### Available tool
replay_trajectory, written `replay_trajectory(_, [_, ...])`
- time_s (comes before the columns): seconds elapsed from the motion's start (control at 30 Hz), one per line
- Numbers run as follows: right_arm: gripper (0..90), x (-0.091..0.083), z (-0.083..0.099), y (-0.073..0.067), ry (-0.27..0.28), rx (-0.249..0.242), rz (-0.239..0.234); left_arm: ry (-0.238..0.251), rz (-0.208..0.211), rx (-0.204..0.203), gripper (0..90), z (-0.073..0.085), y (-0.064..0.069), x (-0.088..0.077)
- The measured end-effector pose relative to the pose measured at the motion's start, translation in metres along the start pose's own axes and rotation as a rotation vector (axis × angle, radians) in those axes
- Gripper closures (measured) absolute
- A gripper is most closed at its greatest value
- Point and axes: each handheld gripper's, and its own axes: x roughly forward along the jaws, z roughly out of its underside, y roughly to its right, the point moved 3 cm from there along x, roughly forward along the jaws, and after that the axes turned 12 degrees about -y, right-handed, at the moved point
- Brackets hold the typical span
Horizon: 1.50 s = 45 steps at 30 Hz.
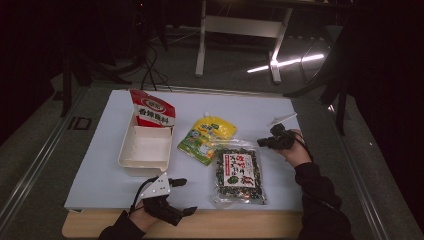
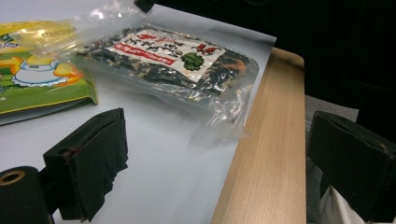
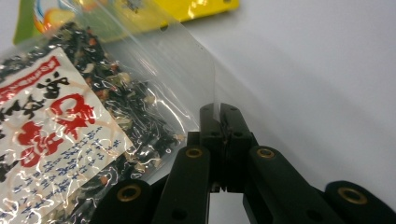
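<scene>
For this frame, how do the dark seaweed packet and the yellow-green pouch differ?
The seaweed packet is clear plastic showing dark flakes under a white and red label; the yellow-green pouch is opaque and printed. The right claw is shut on the seaweed packet's clear edge, while the pouch is untouched. The seaweed packet lies nearer the table's front edge, the pouch farther back. Both lie flat on the white sheet.
</scene>
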Motion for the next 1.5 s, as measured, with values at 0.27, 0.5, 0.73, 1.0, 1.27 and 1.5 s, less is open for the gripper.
replay_trajectory(0.27, [89.7, -0.029, -0.005, -0.014, 0.074, -0.055, 0.049, -0.003, -0.004, 0.001, 6.5, -0.001, 0.0, 0.001])
replay_trajectory(0.5, [89.7, -0.053, -0.012, -0.031, 0.141, -0.114, 0.073, -0.002, -0.013, 0.002, 6.4, -0.004, 0.0, 0.001])
replay_trajectory(0.73, [89.8, -0.076, -0.017, -0.051, 0.203, -0.174, 0.084, -0.003, -0.024, 0.004, 6.4, -0.008, 0.0, 0.001])
replay_trajectory(1.0, [89.8, -0.1, -0.024, -0.081, 0.249, -0.269, 0.088, -0.017, -0.045, 0.001, 6.4, -0.012, -0.001, 0.0])
replay_trajectory(1.27, [89.7, -0.114, -0.027, -0.111, 0.291, -0.363, 0.08, -0.008, -0.105, -0.031, 6.4, -0.018, -0.008, -0.004])
replay_trajectory(1.5, [89.7, -0.128, -0.026, -0.13, 0.331, -0.42, 0.071, -0.037, -0.088, -0.121, 6.5, -0.028, -0.013, -0.005])
